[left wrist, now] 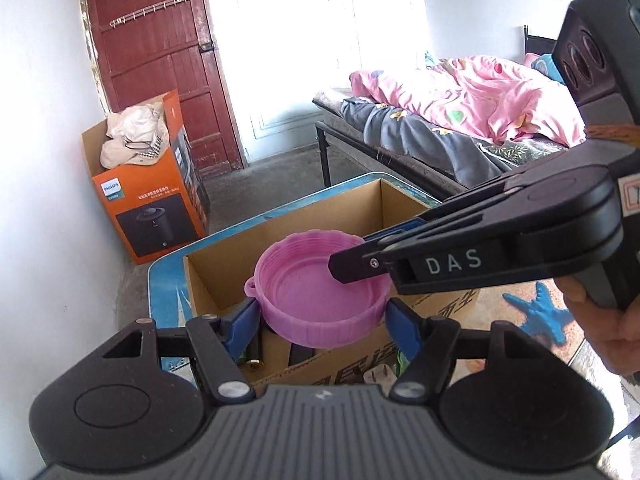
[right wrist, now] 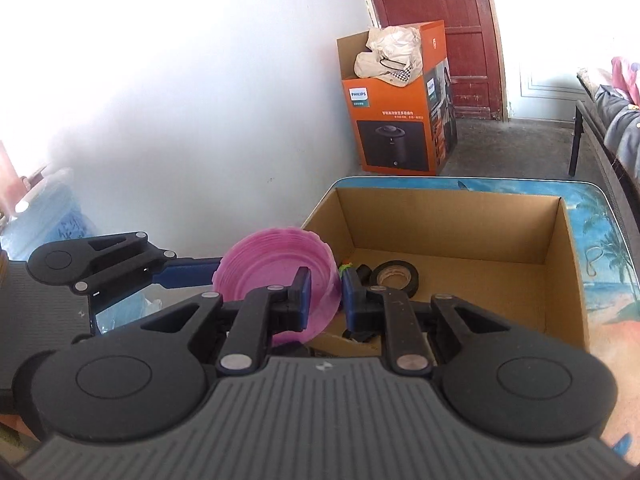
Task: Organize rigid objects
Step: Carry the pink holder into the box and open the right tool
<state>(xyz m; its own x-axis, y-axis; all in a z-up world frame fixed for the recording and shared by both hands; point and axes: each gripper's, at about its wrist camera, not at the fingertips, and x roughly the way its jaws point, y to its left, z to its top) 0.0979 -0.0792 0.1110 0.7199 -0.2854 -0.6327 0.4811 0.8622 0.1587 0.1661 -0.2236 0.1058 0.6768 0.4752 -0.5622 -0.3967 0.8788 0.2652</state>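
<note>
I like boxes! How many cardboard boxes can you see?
2: a brown open box on the table, and an orange box on the floor by the red door. Others may be hidden.

Pink ribbed lid [left wrist: 320, 300], brown cardboard box [right wrist: 440, 216], orange carton [left wrist: 152, 200], beach-patterned blue table [right wrist: 608, 240].

Black grippers [left wrist: 322, 308], blue-padded fingers [left wrist: 402, 316], silver screws ("DAS" marking).

Cardboard box [left wrist: 224, 280] floor mostly hidden behind the pink lid [left wrist: 316, 300] and left hand-held gripper [left wrist: 323, 312] body. Small items under the lid [left wrist: 253, 364] too cut off to identify. Bed [left wrist: 460, 120] cropped at the right edge. Water jug [right wrist: 48, 216] washed out, blurred. Box clutter beside the tape roll [right wrist: 394, 278] partly hidden.
</note>
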